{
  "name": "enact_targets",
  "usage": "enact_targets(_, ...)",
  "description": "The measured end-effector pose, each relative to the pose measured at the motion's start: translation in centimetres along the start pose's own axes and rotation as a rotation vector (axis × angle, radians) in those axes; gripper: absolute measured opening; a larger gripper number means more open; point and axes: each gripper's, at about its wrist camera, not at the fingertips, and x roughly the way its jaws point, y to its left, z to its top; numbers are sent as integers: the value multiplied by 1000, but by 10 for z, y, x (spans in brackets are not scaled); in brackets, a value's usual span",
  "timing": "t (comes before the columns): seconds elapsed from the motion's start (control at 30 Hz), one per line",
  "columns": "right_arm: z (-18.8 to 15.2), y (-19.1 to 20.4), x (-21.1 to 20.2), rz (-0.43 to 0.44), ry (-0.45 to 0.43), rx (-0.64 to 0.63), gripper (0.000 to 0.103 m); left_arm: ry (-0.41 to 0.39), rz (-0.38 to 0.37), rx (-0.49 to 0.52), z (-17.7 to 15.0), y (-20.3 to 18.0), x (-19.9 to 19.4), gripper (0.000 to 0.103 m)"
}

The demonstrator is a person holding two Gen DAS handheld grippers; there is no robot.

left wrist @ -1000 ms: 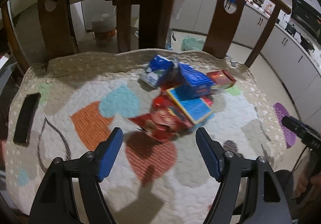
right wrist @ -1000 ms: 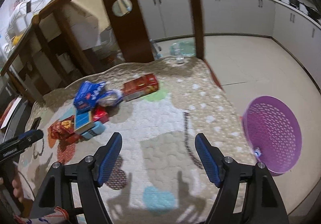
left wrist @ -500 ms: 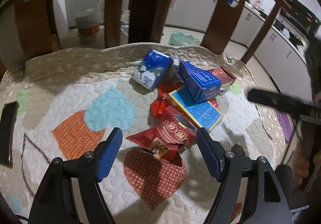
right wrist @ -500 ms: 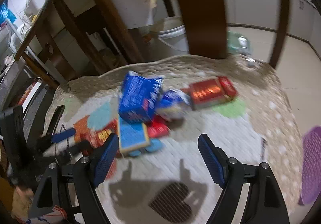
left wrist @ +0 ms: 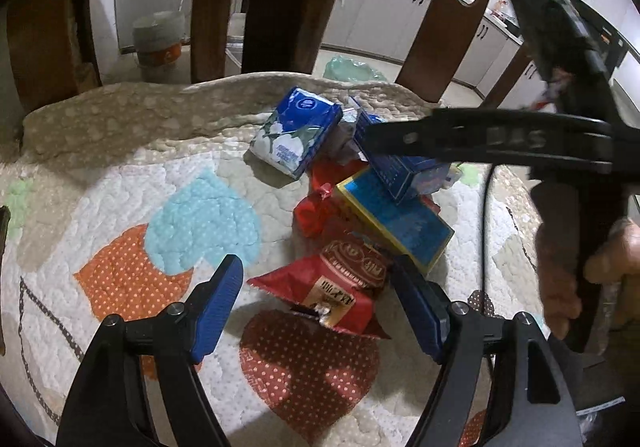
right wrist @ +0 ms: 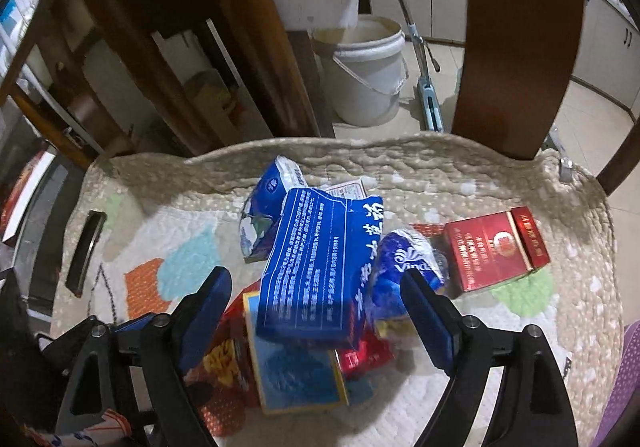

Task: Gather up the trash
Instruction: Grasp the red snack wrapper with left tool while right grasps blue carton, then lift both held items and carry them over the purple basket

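Since the earlier frames both grippers have been brought in over the trash pile on the quilted cushion (left wrist: 120,175), and the purple basket (right wrist: 624,375), formerly well inside the right wrist view, is reduced to a sliver at its lower right edge. The left gripper (left wrist: 322,309) is seen released, its blue pads either side of the red snack wrapper (left wrist: 332,287) but not pressing on it. The right gripper (right wrist: 316,317) is recorded with jaws opening; the blue carton (right wrist: 320,267) lies between them, ungripped. Under the carton a flat blue-and-yellow box (right wrist: 296,375) is noted; a blue tissue pack (right wrist: 264,223) lies behind it, a blue Vinda pack (right wrist: 404,267) just beside it, and a red cigarette box (right wrist: 492,247) further to the right. In the left wrist view the right gripper is seen across the pile, held by a hand (left wrist: 600,263).
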Motion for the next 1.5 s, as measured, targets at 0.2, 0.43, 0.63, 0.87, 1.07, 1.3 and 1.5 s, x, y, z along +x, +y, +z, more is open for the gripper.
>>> enact_targets(0.2,-3,4,18,-24,26,-2,89,-3,-16,-4,1,-7,5,76)
enact_targets(0.43,-7,5,18,-25,39,-38,56,0,-38,-76,-2,-5,-2,51)
enact_targets(0.63,-13,-2,0,14,11,-7,51,-19,-16,-93,-10,-11,-18,33)
enact_targets(0.87,-27,-10,-30,40,-29,11,51,-34,3,-96,-21,-23,-35,30)
enact_targets(1.07,-45,-24,-53,49,-51,39,51,-44,-8,-116,-28,-30,-48,30)
enact_targets(1.3,-70,-47,-68,41,-55,96,51,-47,4,-109,-35,-44,-58,30)
enact_targets(1.5,-89,-64,-82,36,-67,130,51,-49,25,-88,-37,-58,-64,30)
